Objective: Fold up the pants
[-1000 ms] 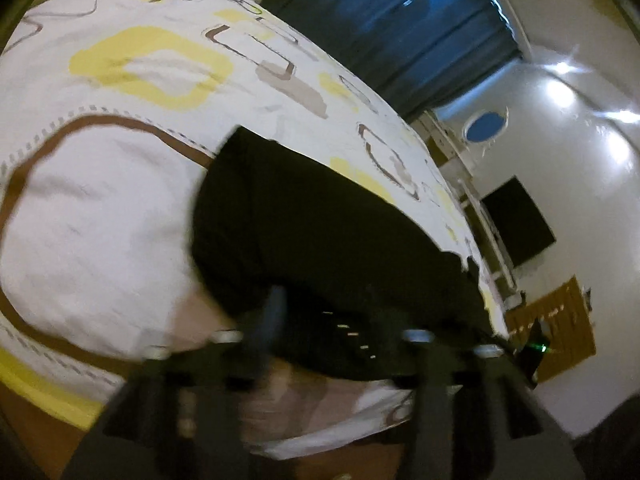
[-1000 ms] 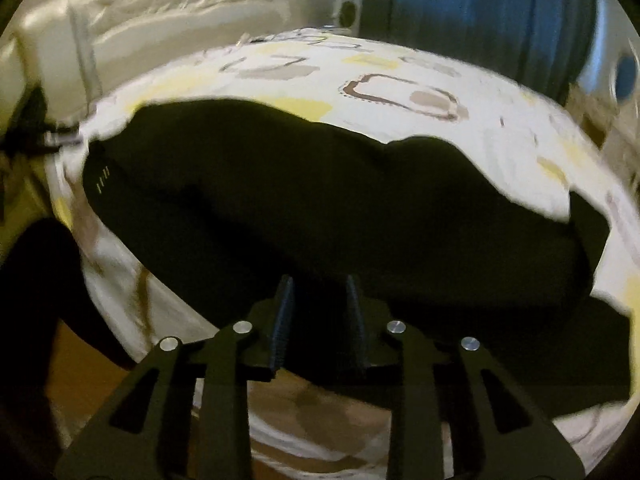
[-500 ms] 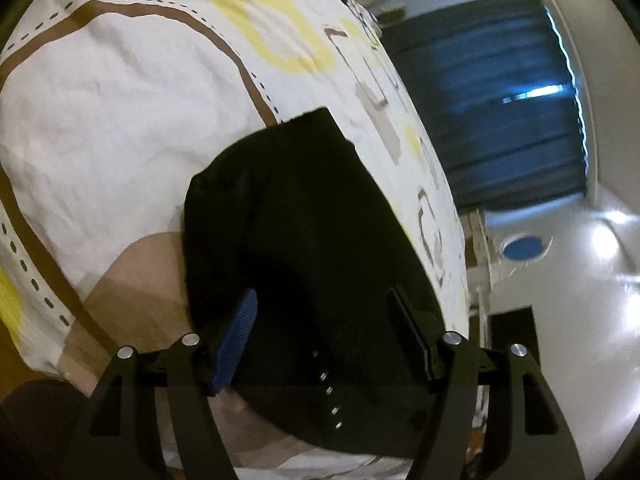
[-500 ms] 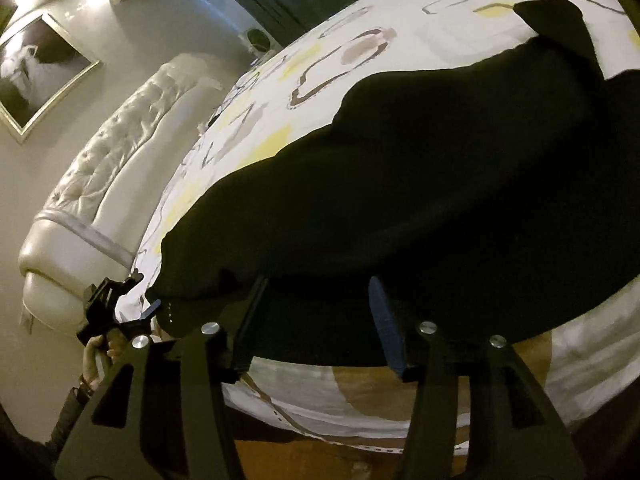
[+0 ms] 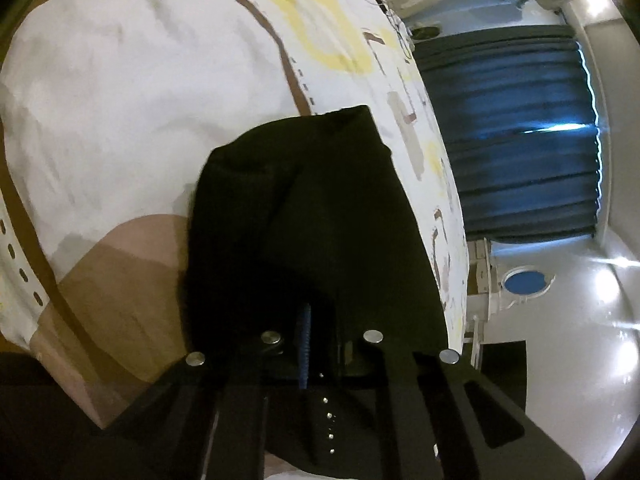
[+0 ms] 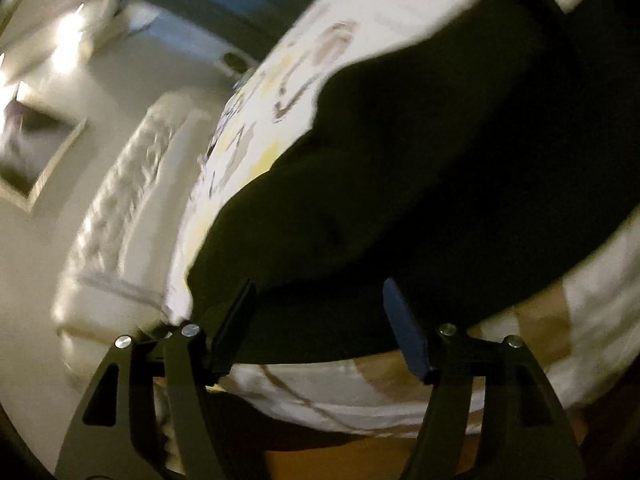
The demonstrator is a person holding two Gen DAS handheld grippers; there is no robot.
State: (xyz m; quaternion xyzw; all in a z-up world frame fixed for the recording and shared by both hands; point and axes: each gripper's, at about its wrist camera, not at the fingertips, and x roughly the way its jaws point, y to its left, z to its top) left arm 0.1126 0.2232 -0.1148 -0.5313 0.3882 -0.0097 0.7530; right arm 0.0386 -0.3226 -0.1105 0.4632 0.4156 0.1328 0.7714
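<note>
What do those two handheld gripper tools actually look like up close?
Both are black. The left gripper and right gripper each have two angular arms with cut-out slots, joined by round silver pins. The fingers carry flat pads, one a ridged blue strip. No cables, markings or sleeves show.

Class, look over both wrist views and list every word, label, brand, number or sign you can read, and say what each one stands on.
None: no readable text appears in either view.
The black fabric pants carry only a row of small pale dots, not letters.
The white bedspread with yellow and brown shapes shows pattern only.
The framed picture on the wall is too blurred to read.
</note>
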